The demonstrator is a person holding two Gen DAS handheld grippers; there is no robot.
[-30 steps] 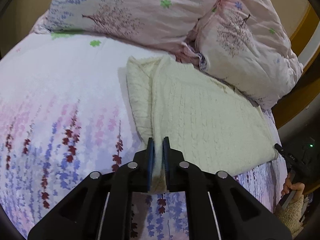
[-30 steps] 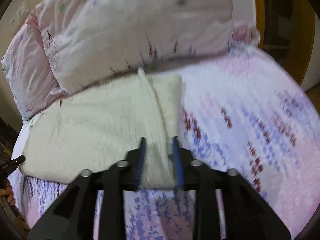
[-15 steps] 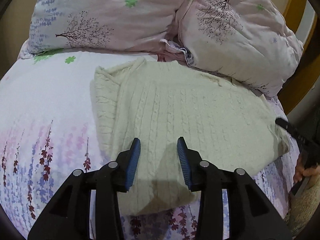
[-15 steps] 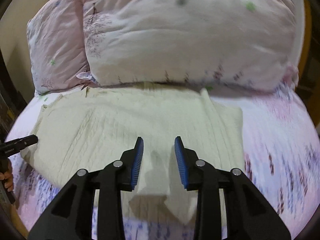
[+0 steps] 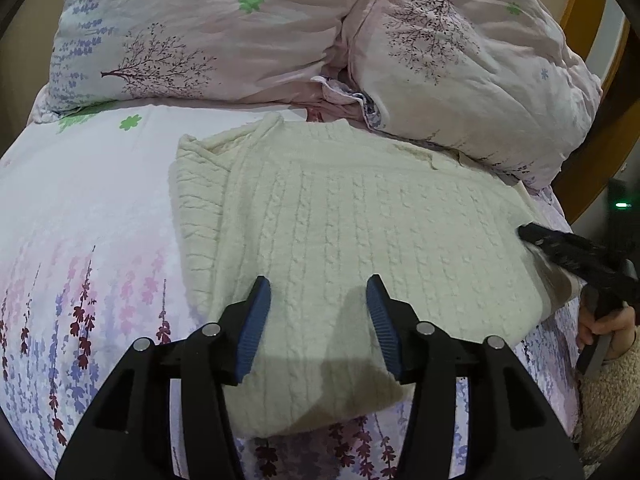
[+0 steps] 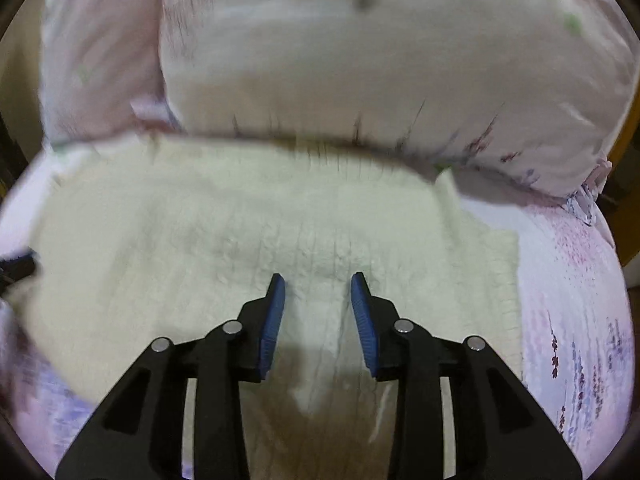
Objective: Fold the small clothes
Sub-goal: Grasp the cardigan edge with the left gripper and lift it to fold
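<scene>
A cream cable-knit sweater (image 5: 352, 232) lies folded flat on the floral bedsheet (image 5: 80, 208), its left side doubled over. My left gripper (image 5: 318, 284) is open and empty, hovering over the sweater's near edge. My right gripper (image 6: 318, 280) is open and empty above the middle of the same sweater (image 6: 240, 216); that view is blurred. The right gripper's black body (image 5: 576, 256) and the hand holding it show at the right edge of the left wrist view.
Two pink floral pillows (image 5: 208, 28) (image 5: 472, 68) lie against the head of the bed just behind the sweater. A wooden bed frame (image 5: 580, 12) stands at the far right. The sheet (image 6: 572, 280) stretches to the right of the sweater.
My left gripper let go of the sweater's edge and opened wide. Both grippers moved over the sweater toward the pillows. The sweater now lies flat.
</scene>
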